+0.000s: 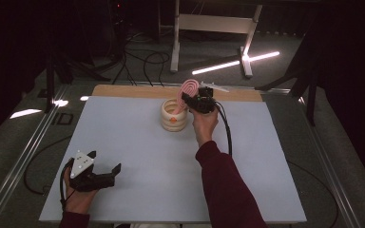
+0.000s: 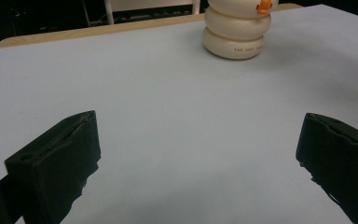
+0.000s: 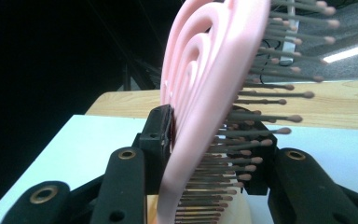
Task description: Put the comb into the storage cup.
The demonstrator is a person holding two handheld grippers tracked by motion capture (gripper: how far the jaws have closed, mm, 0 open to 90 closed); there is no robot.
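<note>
A pink hairbrush point(image 1: 186, 92) stands upright with its handle down inside a cream ringed holder point(image 1: 174, 115) at the table's far middle. My right gripper point(image 1: 193, 101) is shut on the brush, just above the holder's rim. In the right gripper view the pink hairbrush point(image 3: 205, 93) sits clamped between the black jaws, its bristles pointing right. My left gripper point(image 1: 105, 169) rests at the table's near left, open and holding nothing. The left gripper view has both jaws wide apart over bare table, with the cream holder point(image 2: 237, 29) far ahead, an orange mark near its top.
The pale blue table top point(image 1: 138, 156) has a wooden strip point(image 1: 123, 91) along its far edge. A white frame point(image 1: 214, 23) and cables lie on the floor beyond. A black cable point(image 1: 227, 128) trails from my right gripper.
</note>
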